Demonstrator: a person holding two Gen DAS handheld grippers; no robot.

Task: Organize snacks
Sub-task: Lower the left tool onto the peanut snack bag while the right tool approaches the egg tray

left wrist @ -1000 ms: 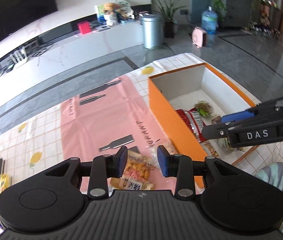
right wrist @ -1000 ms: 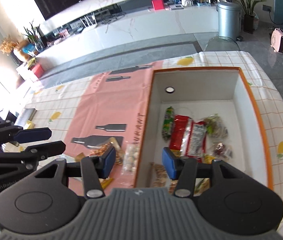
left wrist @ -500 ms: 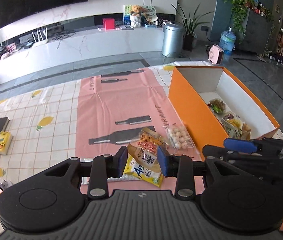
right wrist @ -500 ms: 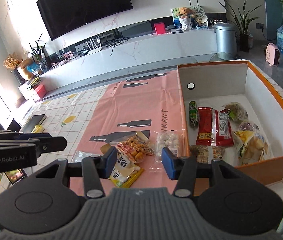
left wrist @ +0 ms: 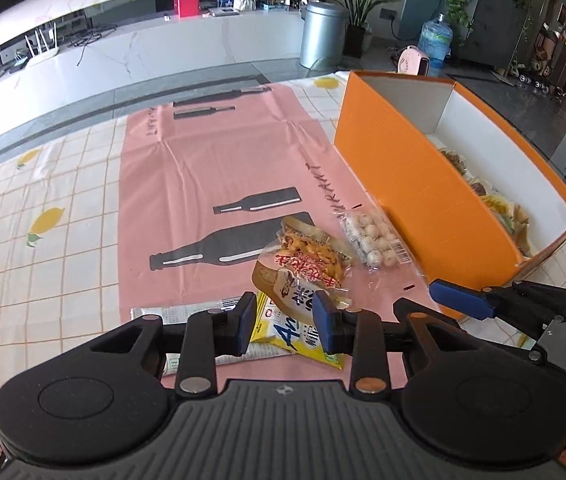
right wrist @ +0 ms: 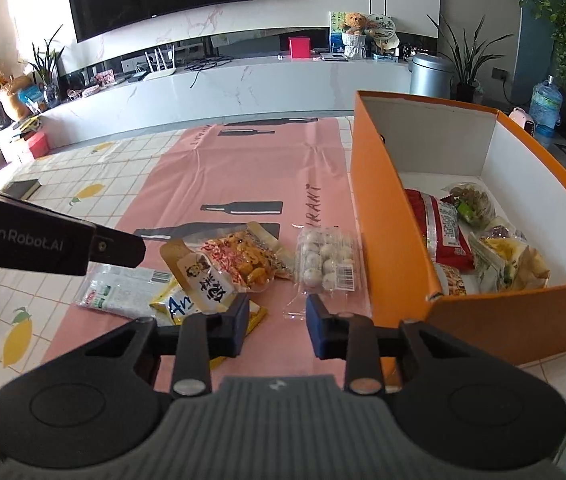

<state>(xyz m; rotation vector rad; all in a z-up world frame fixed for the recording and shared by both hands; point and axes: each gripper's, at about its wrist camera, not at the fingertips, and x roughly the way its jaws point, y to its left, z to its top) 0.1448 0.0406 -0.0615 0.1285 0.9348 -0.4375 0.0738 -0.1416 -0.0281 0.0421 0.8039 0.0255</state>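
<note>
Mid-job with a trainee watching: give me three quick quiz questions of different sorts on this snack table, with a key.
1. True or false: the clear pack of white balls is already inside the orange box.
2. Which lies nearest the left gripper? A) red packet B) yellow packet C) grey bin
3. Fill in: the loose snacks lie on a ___ mat printed with bottles.

Key: 1 false; 2 B; 3 pink.
</note>
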